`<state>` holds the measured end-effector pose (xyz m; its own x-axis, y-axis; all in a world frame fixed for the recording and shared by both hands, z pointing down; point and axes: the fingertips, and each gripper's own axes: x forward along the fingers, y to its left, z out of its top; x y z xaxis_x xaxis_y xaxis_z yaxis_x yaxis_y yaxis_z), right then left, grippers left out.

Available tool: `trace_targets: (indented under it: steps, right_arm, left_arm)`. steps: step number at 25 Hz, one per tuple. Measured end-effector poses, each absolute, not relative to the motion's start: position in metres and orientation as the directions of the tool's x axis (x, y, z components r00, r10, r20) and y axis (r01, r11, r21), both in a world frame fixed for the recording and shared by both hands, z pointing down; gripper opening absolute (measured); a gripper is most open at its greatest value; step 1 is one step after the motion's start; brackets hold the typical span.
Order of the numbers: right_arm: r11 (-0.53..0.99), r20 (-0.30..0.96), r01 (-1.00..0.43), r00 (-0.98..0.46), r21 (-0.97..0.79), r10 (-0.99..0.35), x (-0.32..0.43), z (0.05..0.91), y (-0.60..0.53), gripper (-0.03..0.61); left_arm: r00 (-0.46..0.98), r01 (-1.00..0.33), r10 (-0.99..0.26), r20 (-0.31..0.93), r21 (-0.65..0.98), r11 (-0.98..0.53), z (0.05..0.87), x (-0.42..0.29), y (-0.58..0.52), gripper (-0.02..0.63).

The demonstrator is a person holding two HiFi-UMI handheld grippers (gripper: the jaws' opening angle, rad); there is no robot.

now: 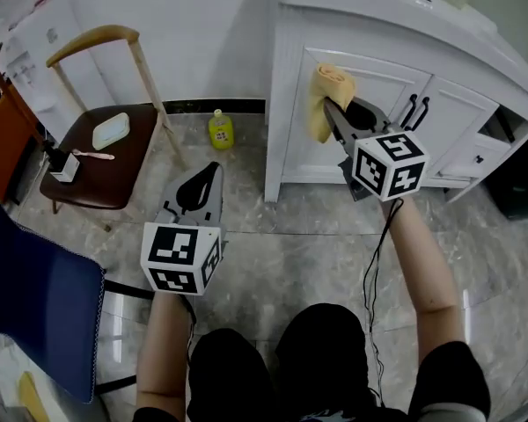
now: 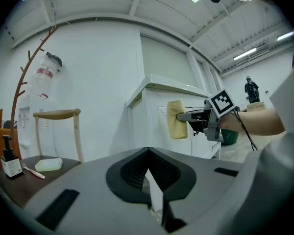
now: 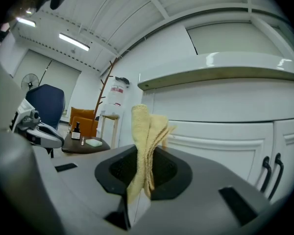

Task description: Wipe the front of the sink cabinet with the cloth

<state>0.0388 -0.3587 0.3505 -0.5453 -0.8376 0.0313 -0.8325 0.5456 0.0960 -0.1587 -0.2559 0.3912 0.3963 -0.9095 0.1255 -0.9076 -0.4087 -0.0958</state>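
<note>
The white sink cabinet stands at the upper right, its panelled door close ahead in the right gripper view. My right gripper is shut on a yellow cloth, which it holds against the upper left corner of the cabinet door. The cloth stands folded between the jaws. From the left gripper view the cloth hangs flat against the cabinet front. My left gripper hovers over the floor, left of the cabinet and apart from it. Its jaws are shut with nothing in them.
A wooden chair at the left carries a soap dish, a small bottle and a toothbrush. A yellow bottle stands on the floor by the wall. Black door handles sit right of the cloth. A blue chair is near left.
</note>
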Motion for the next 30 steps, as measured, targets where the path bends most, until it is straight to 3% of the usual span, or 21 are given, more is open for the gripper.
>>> trace_targets:
  steps: [5, 14, 30]
  right_arm:
    - [0.572, 0.095, -0.817, -0.565, 0.071, -0.819, 0.019, 0.346, -0.381, 0.061]
    - [0.519, 0.104, -0.848, -0.51, 0.11, -0.854, 0.032, 0.344, -0.398, 0.061]
    - [0.256, 0.114, -0.963, -0.246, 0.086, -0.963, 0.204, 0.356, -0.395, 0.061]
  left_arm:
    - [0.363, -0.916, -0.911, 0.197, -0.106, -0.387, 0.395, -0.169, -0.257, 0.015]
    - [0.391, -0.9, -0.907, 0.156, -0.144, -0.413, 0.372, -0.151, -0.26, 0.015]
    - [0.553, -0.804, -0.814, 0.179, -0.143, -0.578, 0.377, -0.031, -0.275, 0.015]
